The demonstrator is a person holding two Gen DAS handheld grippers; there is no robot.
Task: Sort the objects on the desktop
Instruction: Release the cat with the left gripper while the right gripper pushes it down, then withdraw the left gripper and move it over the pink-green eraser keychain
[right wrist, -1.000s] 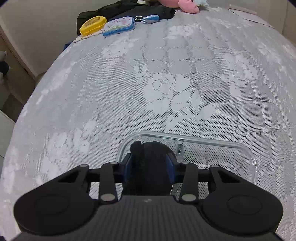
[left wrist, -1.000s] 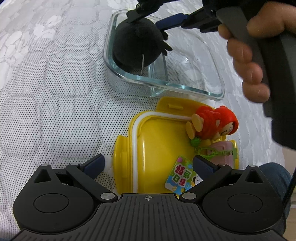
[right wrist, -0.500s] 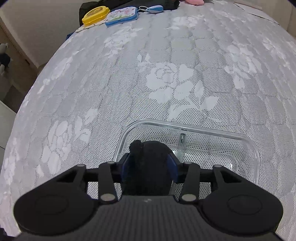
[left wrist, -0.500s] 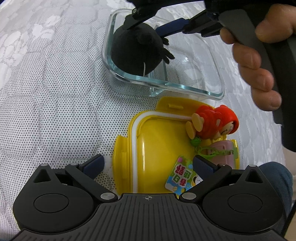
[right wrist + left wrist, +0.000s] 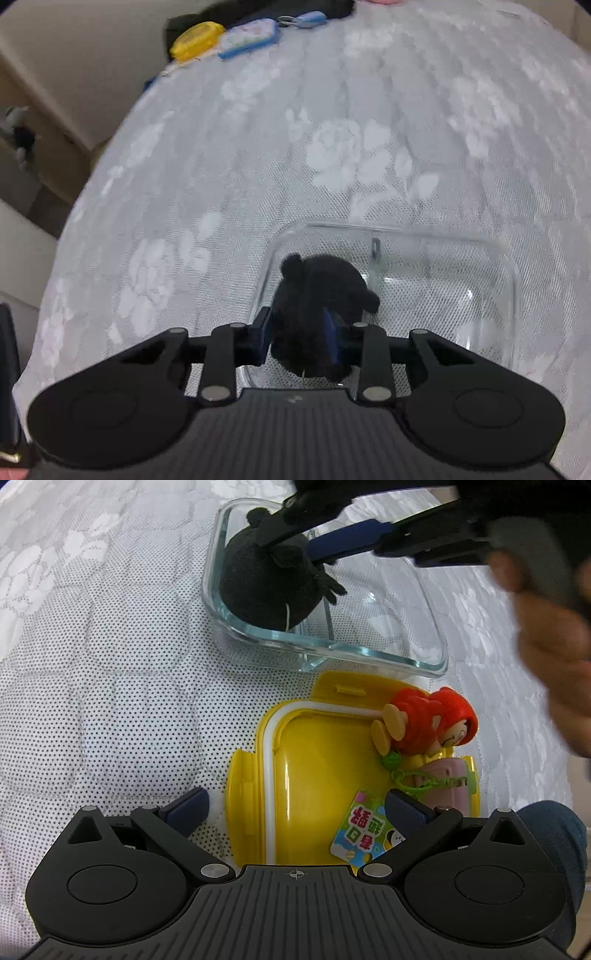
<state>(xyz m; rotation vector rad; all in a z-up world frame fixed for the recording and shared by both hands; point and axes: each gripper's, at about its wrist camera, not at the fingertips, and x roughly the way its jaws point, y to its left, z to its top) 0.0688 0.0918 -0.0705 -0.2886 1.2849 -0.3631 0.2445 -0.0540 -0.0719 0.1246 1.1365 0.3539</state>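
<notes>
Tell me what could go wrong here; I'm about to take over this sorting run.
1. The right gripper's fingers have just been closing on the black plush inside the glass container; lifting away could drag it back out.
2. The red-haired figurine lies at the yellow lid's edge and could roll off.

A: The glass container [image 5: 369, 651] is looking clear and glossy, and the black plush toy [image 5: 266, 587] is looking soft and matt.

B: Yes. The yellow plastic lid [image 5: 314, 760] is shining smooth, and the white lace tablecloth [image 5: 92, 664] is looking rough and dotted.
</notes>
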